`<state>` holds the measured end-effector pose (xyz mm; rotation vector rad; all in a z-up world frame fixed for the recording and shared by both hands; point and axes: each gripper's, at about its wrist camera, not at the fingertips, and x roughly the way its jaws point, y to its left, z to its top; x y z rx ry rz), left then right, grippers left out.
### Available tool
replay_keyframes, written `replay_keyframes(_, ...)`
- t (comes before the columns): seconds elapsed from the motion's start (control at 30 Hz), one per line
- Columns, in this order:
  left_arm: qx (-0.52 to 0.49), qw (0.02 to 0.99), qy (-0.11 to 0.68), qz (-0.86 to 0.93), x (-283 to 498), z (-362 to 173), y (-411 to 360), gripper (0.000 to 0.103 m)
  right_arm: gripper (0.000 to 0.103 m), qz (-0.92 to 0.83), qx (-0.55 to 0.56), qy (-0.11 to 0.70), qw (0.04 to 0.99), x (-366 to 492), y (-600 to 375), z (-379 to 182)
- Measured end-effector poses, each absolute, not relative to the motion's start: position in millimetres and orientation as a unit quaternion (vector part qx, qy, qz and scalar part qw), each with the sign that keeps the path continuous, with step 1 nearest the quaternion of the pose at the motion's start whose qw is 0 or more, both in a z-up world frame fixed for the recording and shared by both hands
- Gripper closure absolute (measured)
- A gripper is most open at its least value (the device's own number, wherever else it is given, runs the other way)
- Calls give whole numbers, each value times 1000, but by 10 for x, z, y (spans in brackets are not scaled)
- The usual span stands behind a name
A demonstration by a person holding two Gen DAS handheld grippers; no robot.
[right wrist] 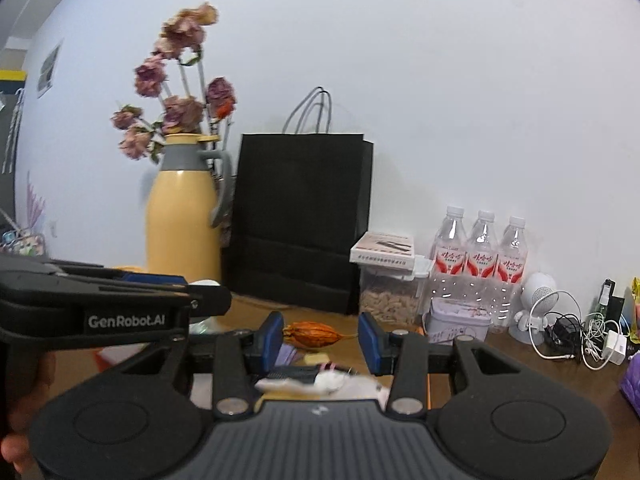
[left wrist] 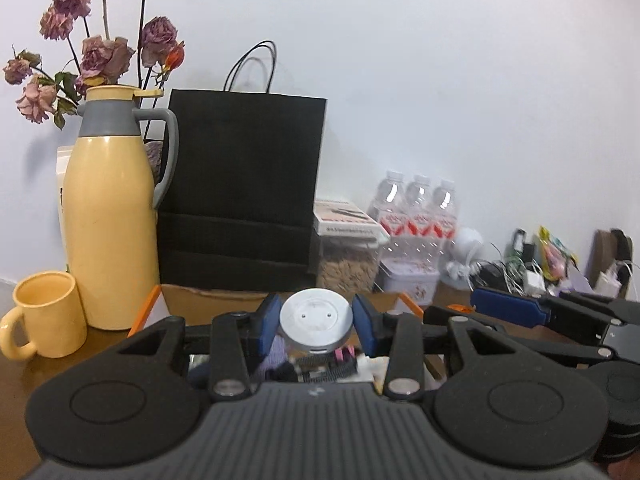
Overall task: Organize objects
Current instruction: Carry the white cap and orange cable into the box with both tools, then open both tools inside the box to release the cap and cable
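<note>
Blue-padded fingers (left wrist: 364,322) of the left gripper (left wrist: 316,320) clamp a round silver metal disc (left wrist: 316,318) above an orange-edged cardboard box (left wrist: 208,300). Right gripper (right wrist: 318,342) jaws stand apart, empty, over a brown dried pod (right wrist: 314,334) on the wooden table (right wrist: 520,356)

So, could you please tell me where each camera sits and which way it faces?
Left wrist: on the left claw, facing the wall past the flask and bag; its own fingers grip a disc, with the right claw at the right.
Right wrist: on the right claw, facing the same wall; its own fingers stand open, with the left claw and a hand at the left.
Shared: flask, bag, bottles, and each other's claw.
</note>
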<state>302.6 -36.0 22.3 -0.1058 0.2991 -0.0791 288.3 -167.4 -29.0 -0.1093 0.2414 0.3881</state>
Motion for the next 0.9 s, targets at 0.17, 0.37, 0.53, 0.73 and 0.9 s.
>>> replay_keyframes(0.17,-60,985,160,-29,3380,107,-351,63,63,178,-31,128,975,3290,-1654,-377)
replay_keyframes(0.37,-47,980,193,-28,3620,-93,-350,63,63,177,-29,170,969,3593,-1672,-629)
replay_keyframes(0.53,-44,978,202,-16,3658,-171,-329,62,63,177,-36,186,966,3630,-1654,-746)
replay_keyframes(0.73,-49,981,186,3,3613,-125,-284,23,50,171,-35,197,965,3635,-1663,-782)
replay_keyframes(0.9,-59,985,157,29,3587,-92,-248,0,0,165,-26,204,965,3660,-1693,-797)
